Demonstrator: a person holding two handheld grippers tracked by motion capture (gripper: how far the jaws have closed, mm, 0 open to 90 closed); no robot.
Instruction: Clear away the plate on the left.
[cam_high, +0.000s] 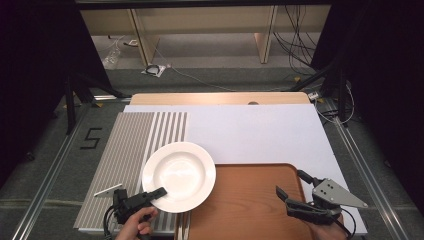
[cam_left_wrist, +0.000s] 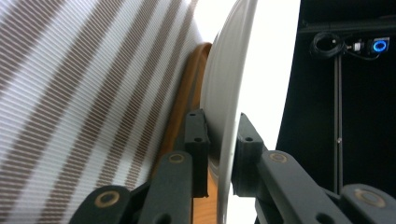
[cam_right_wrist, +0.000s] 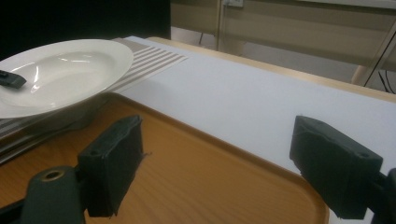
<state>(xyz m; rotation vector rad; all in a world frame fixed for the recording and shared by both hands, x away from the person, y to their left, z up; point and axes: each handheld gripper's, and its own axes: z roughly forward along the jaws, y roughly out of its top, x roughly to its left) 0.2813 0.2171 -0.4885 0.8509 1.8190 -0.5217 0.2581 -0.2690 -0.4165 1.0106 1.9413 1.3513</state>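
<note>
A person's left gripper (cam_high: 159, 192) pinches the near rim of a round white ceramic plate (cam_high: 179, 176), one black jaw over the rim and the other under it, at about seven o'clock on the plate's edge. The left gripper view confirms the hold: the rim (cam_left_wrist: 227, 116) sits edge-on between the two pads, which press it from both sides. The plate hangs just above the table, straddling the boundary between a grey-and-white striped mat (cam_high: 131, 150) to its nine o'clock and a brown wooden tray with rounded corners (cam_high: 245, 205) to its four o'clock; from the right gripper view it casts a shadow on the tray's corner, so it appears lifted rather than resting. A rim grip suits a shallow dish with no handle, and holding it low and level keeps it steady as it crosses toward the tray, the likely destination. The right gripper (cam_high: 295, 184) waits at the tray's three o'clock edge with its jaws spread wide and nothing between them, seemingly ready to receive or steady the plate. A small white stick-like object (cam_high: 107, 191), too small to identify, lies on the mat at the plate's eight o'clock.
</note>
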